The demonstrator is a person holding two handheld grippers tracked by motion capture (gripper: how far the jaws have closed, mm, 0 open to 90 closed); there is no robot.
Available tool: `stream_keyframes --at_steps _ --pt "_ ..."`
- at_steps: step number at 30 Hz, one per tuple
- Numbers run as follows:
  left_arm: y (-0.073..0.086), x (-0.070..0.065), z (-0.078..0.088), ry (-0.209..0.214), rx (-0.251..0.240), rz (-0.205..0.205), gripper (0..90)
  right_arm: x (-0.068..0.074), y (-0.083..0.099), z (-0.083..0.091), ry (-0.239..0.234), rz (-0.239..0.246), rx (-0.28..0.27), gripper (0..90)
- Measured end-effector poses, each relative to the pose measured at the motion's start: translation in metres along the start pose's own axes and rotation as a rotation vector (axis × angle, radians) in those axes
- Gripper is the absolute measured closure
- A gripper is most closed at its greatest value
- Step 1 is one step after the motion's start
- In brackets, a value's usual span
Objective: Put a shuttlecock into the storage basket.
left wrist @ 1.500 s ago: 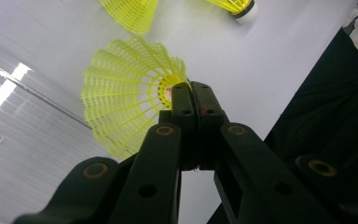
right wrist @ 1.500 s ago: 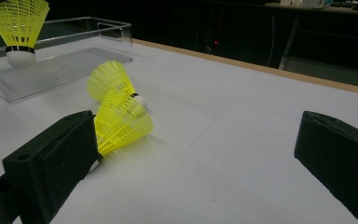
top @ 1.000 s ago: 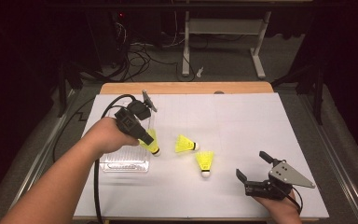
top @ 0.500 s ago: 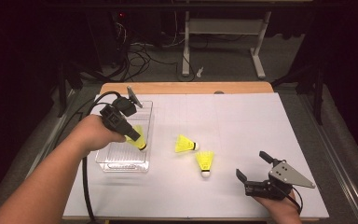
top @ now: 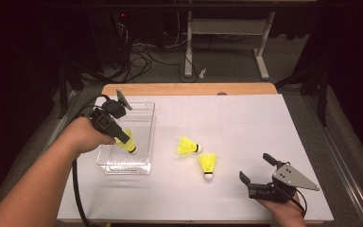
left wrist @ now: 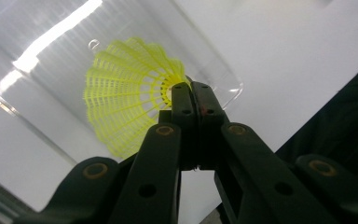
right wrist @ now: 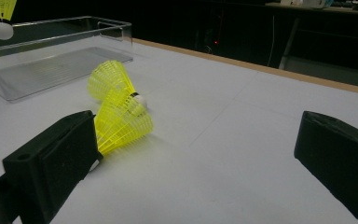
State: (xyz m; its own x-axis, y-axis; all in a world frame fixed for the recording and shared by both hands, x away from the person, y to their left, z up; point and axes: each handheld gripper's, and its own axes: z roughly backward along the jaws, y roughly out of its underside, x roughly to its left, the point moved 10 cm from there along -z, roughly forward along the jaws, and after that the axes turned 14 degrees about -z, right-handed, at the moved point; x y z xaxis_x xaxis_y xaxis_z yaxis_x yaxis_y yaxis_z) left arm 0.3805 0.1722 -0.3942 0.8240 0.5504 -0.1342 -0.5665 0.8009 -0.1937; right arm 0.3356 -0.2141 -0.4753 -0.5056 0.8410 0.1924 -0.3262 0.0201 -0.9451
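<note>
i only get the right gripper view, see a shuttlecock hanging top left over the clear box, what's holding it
Observer: the left gripper is, jaws shut on the held shuttlecock's skirt rim.
Operator: is it over the box or off to the side
Observer: in the high view it hangs over the clear box, cork end down, near the middle.
Operator: anything already in the box
Observer: no, from above its floor is bare.
Operator: how many left on the table
Observer: two, the farther shuttlecock and the nearer shuttlecock, between the box and your open right gripper.
</note>
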Motion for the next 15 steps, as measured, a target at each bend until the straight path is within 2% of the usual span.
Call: stream_keyframes --at_steps 15 --pt "0.015 0.013 -0.008 -0.014 0.016 0.043 89.0 0.000 0.000 0.000 0.002 0.000 0.001 0.3"
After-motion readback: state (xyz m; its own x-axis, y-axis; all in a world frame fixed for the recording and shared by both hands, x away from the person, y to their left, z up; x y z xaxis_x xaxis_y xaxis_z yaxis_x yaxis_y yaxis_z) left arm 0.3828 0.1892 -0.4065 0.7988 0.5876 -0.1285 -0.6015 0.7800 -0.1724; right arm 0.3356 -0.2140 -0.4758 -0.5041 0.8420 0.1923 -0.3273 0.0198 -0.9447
